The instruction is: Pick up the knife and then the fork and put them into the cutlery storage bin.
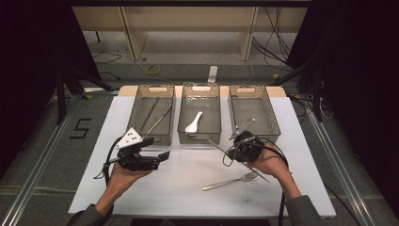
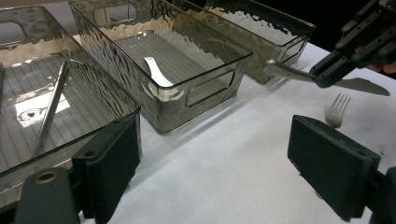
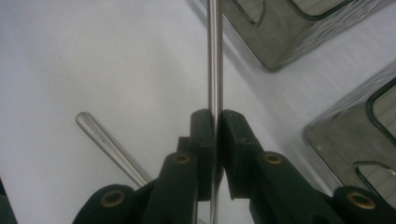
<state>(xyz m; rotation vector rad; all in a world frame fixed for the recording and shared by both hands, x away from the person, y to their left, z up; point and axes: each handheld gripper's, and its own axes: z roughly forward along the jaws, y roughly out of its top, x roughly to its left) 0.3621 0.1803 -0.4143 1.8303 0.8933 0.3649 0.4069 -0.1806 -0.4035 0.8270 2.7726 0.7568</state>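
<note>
The right gripper (image 1: 241,147) is clamping a table knife (image 2: 327,79) between its closed jaws, holding it off the counter (image 1: 188,183) just in front of the right-hand bin (image 1: 254,113). A fork (image 1: 231,181) is lying flat on the counter, nearer the person than that bin. The left gripper (image 1: 157,157) is hovering with its jaws spread wide and gripping nothing, well to the left of the bin. A white spoon (image 1: 194,123) is resting in the middle bin (image 1: 200,113), just left of the right-hand bin.
</note>
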